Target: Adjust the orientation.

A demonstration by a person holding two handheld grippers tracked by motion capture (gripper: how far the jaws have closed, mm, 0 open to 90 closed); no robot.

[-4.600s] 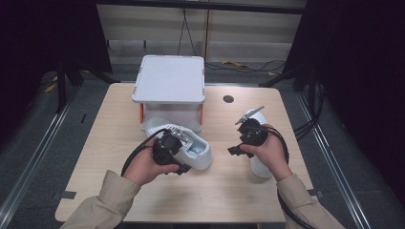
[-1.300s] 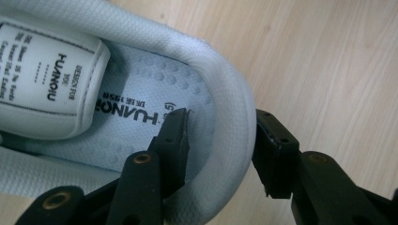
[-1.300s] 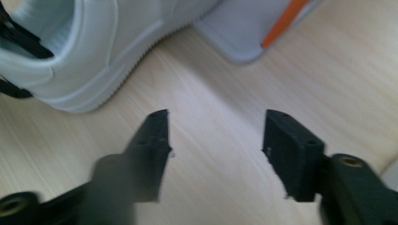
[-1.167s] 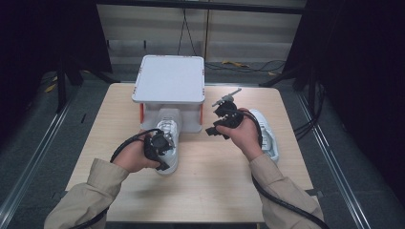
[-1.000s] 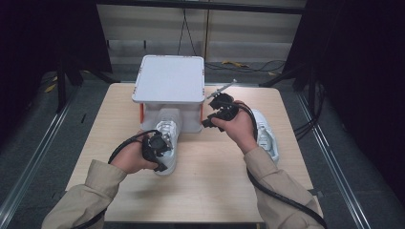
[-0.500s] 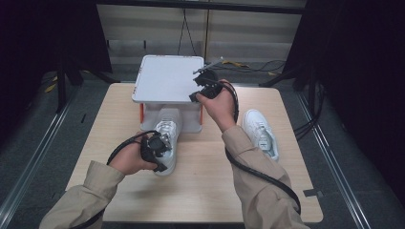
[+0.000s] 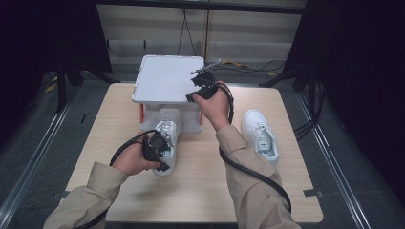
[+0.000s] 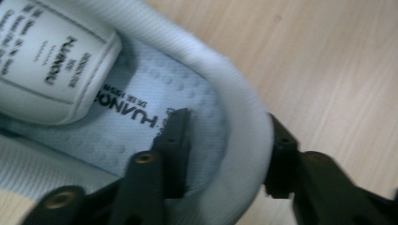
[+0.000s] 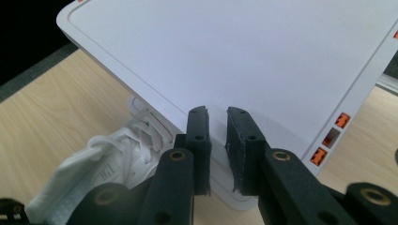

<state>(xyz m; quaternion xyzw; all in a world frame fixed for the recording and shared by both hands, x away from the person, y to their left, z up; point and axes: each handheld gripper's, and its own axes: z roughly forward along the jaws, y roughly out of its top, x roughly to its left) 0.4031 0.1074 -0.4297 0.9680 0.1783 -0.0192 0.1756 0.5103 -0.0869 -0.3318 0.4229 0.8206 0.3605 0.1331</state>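
Note:
A white sneaker (image 7: 167,131) lies in front of a white lidded box (image 7: 165,78), toe pointing into the gap under the box's front. My left gripper (image 7: 160,145) holds its heel. In the left gripper view the left gripper (image 8: 230,126) is shut on the padded heel collar (image 8: 244,108), one jaw on the printed insole (image 8: 141,108) and the other outside. My right gripper (image 7: 197,93) hovers over the lid's front right corner. In the right gripper view the right gripper (image 9: 218,115) is nearly shut with nothing between its jaws, just above the lid (image 9: 234,47).
A second white sneaker (image 7: 260,133) lies on the wooden table (image 7: 119,105) to the right of the box, toe away from me. The box has orange clips (image 9: 345,119) along its side. Black cables trail from both grippers across the table.
My right gripper has left the right sneaker and swung up and left to the box lid's corner. The left gripper has kept its hold on the other sneaker's heel, almost still.

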